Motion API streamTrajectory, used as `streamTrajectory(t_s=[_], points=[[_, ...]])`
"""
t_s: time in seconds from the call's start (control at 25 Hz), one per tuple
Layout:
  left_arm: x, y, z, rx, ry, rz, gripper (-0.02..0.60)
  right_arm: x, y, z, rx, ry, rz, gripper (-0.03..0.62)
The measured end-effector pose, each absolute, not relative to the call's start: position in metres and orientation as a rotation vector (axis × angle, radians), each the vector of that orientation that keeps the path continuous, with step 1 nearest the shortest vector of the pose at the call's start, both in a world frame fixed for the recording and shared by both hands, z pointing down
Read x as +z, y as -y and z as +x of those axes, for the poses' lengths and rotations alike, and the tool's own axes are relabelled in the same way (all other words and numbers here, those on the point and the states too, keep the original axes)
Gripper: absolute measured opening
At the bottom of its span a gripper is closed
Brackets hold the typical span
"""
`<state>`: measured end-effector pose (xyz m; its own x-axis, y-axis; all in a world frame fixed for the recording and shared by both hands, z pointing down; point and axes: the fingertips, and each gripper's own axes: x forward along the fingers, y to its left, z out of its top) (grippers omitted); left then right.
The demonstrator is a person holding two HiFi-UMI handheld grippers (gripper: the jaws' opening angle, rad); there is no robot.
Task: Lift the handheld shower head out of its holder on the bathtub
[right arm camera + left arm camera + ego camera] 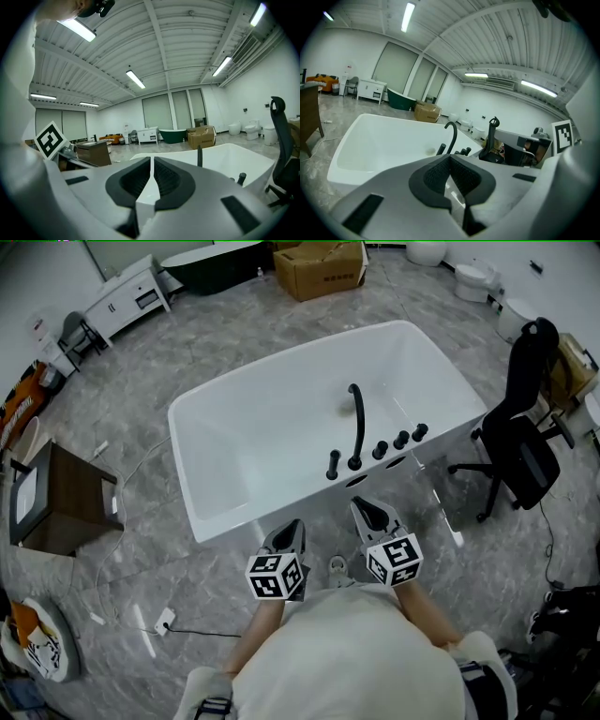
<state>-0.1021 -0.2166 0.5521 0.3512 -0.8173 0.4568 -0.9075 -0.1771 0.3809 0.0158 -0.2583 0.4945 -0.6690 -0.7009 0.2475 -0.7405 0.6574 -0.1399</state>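
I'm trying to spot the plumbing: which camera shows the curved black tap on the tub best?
The head view: the curved black tap shows whole from above, on the bathtub rim. The left gripper view shows its hook, base hidden; the right gripper view shows only a thin upright post.

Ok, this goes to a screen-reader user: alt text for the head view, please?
A white bathtub with a black spout on its near rim, seen from above; the left gripper and right gripper point at it without touching.

No legible text; print on cardboard box (320, 268) side too small to read.
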Motion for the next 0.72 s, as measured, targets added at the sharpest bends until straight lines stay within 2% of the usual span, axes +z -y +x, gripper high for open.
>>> streamTrajectory(t_s=[0.32,0.4,0.48,0.72], points=[[0.561,0.259,-0.094,0.172,1.538,1.977,0.020,0.526,0.320,0.022,0.377,2.685,1.116,0.026],[0.566,0.266,-0.092,0.170,1.544,1.962,0.020,0.538,0.332,0.022,0.395,2.677,1.084,0.068],[0.572,0.273,-0.090,0.173,1.552,1.936,0.020,0.553,0.345,0.024,0.408,2.660,1.050,0.157],[0.584,0.282,-0.089,0.164,1.576,1.863,0.020,0.604,0.373,0.013,0.438,2.598,0.953,0.186]])
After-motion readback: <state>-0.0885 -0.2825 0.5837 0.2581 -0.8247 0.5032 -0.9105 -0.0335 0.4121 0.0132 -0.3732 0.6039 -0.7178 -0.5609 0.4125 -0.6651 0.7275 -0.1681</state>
